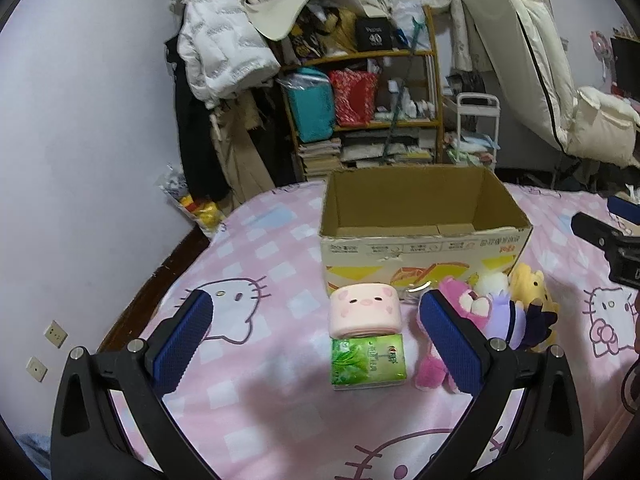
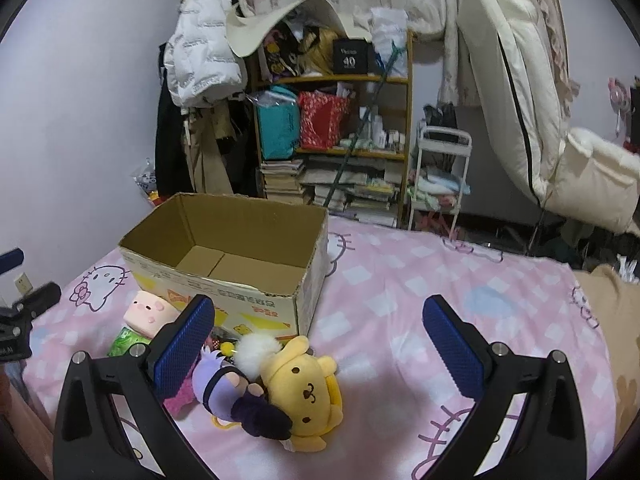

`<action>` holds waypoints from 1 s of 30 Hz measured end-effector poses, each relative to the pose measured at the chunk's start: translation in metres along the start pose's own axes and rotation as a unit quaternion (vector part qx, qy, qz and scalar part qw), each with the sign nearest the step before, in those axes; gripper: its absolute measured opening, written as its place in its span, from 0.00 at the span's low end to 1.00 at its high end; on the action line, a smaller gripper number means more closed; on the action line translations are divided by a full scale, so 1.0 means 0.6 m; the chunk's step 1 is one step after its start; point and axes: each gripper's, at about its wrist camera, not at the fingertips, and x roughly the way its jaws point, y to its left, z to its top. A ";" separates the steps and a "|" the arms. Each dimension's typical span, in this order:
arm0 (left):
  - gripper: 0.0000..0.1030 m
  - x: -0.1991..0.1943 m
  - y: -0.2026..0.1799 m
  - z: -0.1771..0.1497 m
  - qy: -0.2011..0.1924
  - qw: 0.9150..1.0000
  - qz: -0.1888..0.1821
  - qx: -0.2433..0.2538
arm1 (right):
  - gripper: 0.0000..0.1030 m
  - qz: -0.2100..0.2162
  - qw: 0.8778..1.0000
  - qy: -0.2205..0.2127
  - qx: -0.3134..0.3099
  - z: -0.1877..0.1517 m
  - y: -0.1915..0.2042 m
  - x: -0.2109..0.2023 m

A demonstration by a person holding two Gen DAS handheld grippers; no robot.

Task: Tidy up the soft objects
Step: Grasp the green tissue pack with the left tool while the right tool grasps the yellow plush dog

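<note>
- Left gripper (image 1: pixel 318 334), jaws spread wide, holds nothing; pink pig-faced plush roll (image 1: pixel 365 311) and green soft tissue pack (image 1: pixel 368 361) lie between its fingers; open brown cardboard box (image 1: pixel 424 240) stands beyond.
- Right gripper (image 2: pixel 320 338) gapes wide, empty; yellow plush dog (image 2: pixel 306 388) and purple plush doll (image 2: pixel 222 390) lie between its fingers, nearer its left one.

you can read only "40" in white on the black box (image 1: pixel 375 35) on the shelf's top level (image 2: pixel 352 58); print on the cardboard box (image 1: pixel 424 246) and the green tissue pack (image 1: pixel 367 362) stays illegible.
</note>
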 end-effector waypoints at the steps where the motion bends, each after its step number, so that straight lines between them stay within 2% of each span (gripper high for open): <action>1: 0.99 0.006 -0.003 0.001 0.005 1.000 -0.002 0.002 | 1.00 0.001 1.000 0.004 0.006 -0.001 -0.004 0.005; 14: 0.99 0.111 -0.032 -0.002 0.092 0.995 -0.031 0.011 | 1.00 0.005 0.996 0.087 0.015 -0.011 -0.012 0.087; 17: 0.99 0.138 -0.039 -0.007 0.124 0.991 -0.046 0.018 | 1.00 0.008 0.995 0.104 0.012 -0.015 -0.012 0.105; 22: 0.99 0.168 -0.044 -0.018 0.152 0.987 -0.049 0.025 | 1.00 0.015 0.992 0.129 0.009 -0.027 -0.010 0.129; 30: 0.99 0.206 -0.042 -0.044 0.206 0.976 -0.074 0.015 | 1.00 0.036 0.984 0.173 0.032 -0.052 -0.019 0.160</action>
